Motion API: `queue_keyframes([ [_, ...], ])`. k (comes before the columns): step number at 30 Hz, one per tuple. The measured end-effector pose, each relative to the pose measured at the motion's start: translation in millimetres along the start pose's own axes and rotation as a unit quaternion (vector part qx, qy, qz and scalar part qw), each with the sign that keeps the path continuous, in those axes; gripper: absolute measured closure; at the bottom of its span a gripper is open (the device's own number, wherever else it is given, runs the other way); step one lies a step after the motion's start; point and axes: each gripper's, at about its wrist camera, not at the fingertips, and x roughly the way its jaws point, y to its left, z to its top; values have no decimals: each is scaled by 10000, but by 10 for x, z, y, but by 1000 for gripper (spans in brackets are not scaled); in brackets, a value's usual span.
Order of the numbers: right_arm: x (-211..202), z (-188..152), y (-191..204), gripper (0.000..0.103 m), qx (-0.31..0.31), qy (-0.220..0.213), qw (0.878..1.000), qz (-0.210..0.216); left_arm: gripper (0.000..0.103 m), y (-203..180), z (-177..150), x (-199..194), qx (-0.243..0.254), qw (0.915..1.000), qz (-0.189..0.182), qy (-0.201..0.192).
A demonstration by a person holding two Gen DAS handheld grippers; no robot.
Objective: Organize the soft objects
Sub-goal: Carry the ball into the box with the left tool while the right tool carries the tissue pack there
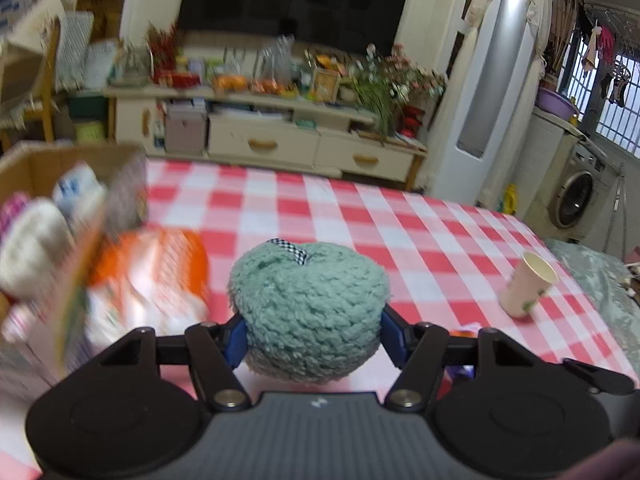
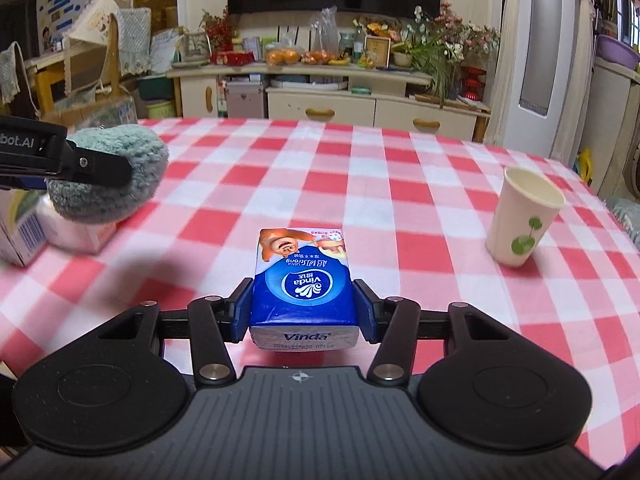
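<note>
Midway, by the look of it. Left gripper (image 1: 312,338) clamped on teal pouf (image 1: 308,312), lifted near the box (image 1: 24,168) (soft items already inside). Right gripper (image 2: 304,310) pinching tissue pack (image 2: 303,284) above the cloth (image 2: 360,184). Both still to be stowed; orange pack (image 1: 160,272) too.

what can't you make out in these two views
- Cardboard box contents, left wrist view: blurred, and cut off by the left edge.
- Orange packet, left wrist view: blurred, print unreadable.
- Underside of the green yarn ball: hidden by the left hand-held gripper body.
- Inside of the paper cup, right wrist view: its bottom is hidden by the cup's own wall.
- Tissue pack underside: hidden, held in the right hand-held gripper.
</note>
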Motion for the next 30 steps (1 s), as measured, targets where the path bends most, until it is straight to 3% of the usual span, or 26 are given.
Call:
queue_keyframes([
  [14, -46, 588, 333, 39, 123, -235, 9976, 641, 39, 512, 445, -242, -46, 9910, 1027, -855],
  [30, 221, 1226, 1029, 39, -167, -595, 9867, 1503, 39, 995, 685, -161, -487, 9768, 1800, -1056],
])
